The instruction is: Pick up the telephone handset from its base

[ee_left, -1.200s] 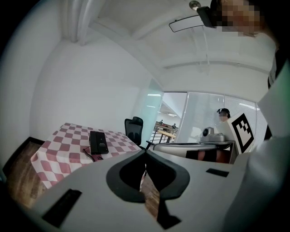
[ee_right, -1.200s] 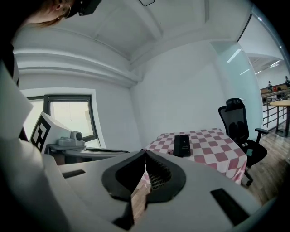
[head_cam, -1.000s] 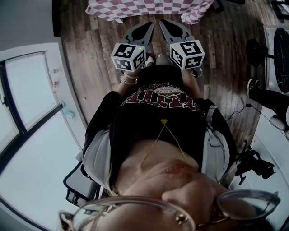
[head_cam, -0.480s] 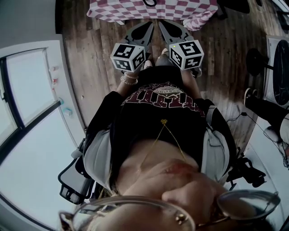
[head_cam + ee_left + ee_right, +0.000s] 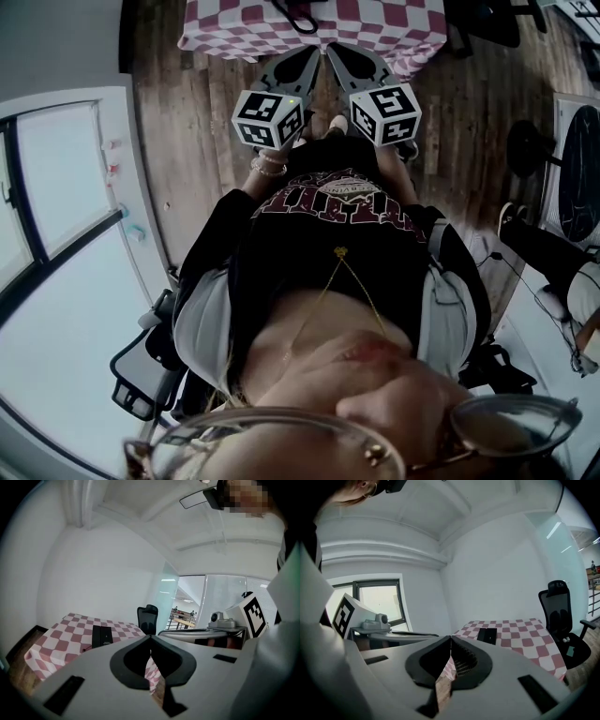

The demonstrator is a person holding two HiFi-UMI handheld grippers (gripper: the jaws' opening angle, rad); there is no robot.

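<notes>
Pink-checked worktop (image 5: 375, 28) has crept further into the frame's top, so the black telephone (image 5: 102, 636) on it is nearer but untouched, left hand-held gripper (image 5: 150, 636) and right hand-held gripper (image 5: 450, 637) both clamped together, empty

Black telephone (image 5: 101, 636) flat on checkered tablecloth (image 5: 52, 645)
</notes>
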